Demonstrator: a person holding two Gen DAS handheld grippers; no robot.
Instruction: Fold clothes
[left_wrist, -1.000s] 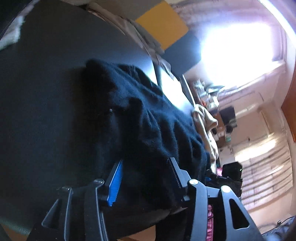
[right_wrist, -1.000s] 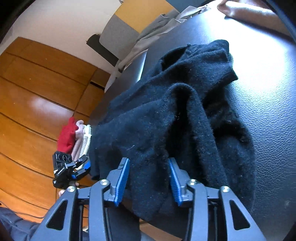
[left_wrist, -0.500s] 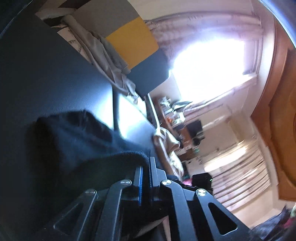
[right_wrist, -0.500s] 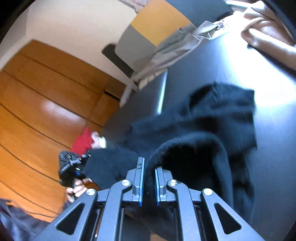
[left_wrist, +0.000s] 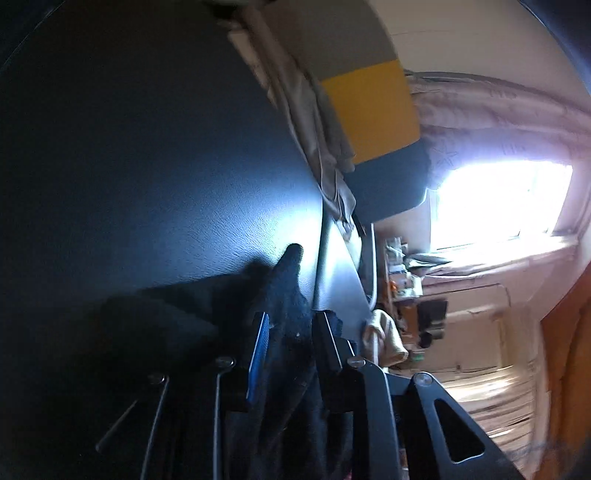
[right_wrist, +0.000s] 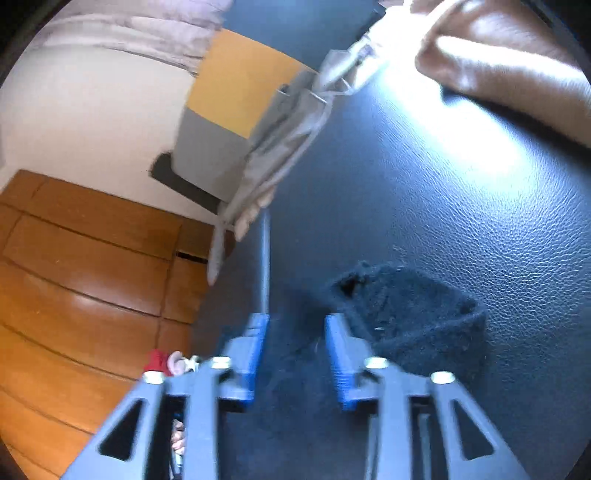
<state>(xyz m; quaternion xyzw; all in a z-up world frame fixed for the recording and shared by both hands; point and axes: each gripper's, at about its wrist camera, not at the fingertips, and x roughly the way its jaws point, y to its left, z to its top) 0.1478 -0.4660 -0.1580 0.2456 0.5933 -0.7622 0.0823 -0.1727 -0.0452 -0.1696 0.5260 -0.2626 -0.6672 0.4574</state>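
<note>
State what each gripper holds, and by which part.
Left gripper: jaws opening, a bunched edge of the black garment between them; whether it is gripped cannot be told. Right gripper: jaws opening over the garment, gripping nothing.

Your black garment (right_wrist: 417, 314) is fuzzy, matt knit cloth. The bench (right_wrist: 461, 206) under it shows dark, pebbled leather-like grain with a soft sheen. At the left of the right wrist frame you see glossy wood panels (right_wrist: 74, 266). The blue pads (left_wrist: 258, 354) on your tongs look ribbed plastic, with shiny metal screws.
</note>
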